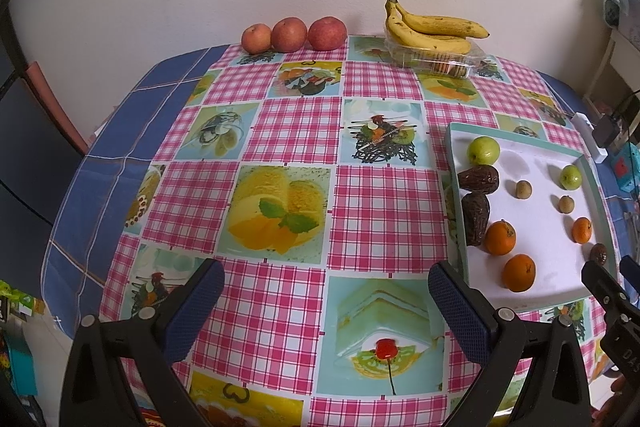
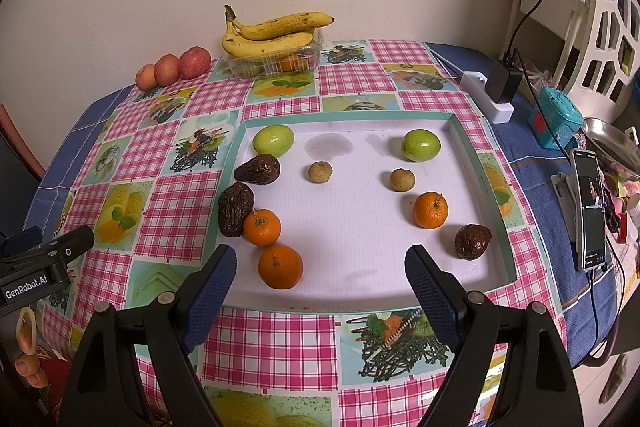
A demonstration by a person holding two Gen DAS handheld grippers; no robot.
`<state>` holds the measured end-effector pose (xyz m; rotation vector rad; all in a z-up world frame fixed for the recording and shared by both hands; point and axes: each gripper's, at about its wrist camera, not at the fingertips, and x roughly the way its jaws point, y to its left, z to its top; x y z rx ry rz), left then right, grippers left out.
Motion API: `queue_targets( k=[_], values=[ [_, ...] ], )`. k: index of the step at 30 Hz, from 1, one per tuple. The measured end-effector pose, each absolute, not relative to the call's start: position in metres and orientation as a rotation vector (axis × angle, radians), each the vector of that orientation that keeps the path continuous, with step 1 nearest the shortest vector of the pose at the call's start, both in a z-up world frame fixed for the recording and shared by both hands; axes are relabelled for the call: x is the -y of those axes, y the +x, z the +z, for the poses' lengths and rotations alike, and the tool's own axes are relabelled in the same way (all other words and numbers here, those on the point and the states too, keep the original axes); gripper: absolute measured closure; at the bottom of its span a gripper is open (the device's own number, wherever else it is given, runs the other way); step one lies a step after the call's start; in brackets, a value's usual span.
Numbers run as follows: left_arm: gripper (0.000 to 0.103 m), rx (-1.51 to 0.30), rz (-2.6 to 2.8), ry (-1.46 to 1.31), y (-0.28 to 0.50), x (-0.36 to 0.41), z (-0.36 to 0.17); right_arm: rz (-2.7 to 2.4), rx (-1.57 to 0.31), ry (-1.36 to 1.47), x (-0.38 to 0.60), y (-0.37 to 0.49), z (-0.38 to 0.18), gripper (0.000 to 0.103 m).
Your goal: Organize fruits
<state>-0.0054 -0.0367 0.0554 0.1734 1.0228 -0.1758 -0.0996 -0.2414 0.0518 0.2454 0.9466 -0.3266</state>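
On the counter with the pink-checked, fruit-printed cloth (image 2: 276, 343), a shallow white tray with a teal rim (image 2: 486, 187) holds the fruit in two loose columns: round orange mandarins (image 2: 280, 265), wrinkled dark-brown dates (image 2: 236, 209), smooth green jujube-like fruits (image 2: 421, 145) and small tan longans (image 2: 320, 172). Both the left gripper (image 1: 326, 303) and the right gripper (image 2: 320, 285) stand with jaws wide apart and empty, the right just before the tray's near edge. Judged by appearance, the mandarin is light, firm-skinned and liable to roll, best taken across its widest girth with gentle pressure, whereas the dates look soft and sticky.
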Motion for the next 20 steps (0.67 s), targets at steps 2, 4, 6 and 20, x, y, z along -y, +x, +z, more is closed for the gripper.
queue_targets(
  k=[2, 4, 6, 20],
  values=[
    [0.0, -1.023, -0.174, 0.173, -0.0056, 0.0366, 0.0554, -0.327, -0.947, 0.245, 0.2413, -0.0996, 0.0518, 0.016],
    [0.0, -1.022, -0.175, 0.173, -0.0055, 0.0362, 0.0553, -0.327, -0.946, 0.246, 0.2413, -0.0997, 0.0518, 0.016],
    [0.0, -1.022, -0.173, 0.172, -0.0058, 0.0364, 0.0551, -0.327, -0.946, 0.246, 0.2413, -0.0997, 0.0518, 0.016],
    [0.0, -1.017, -0.157, 0.166, -0.0075, 0.0381, 0.0563, -0.326, -0.946, 0.245, 0.2416, -0.0997, 0.0517, 0.016]
  ],
)
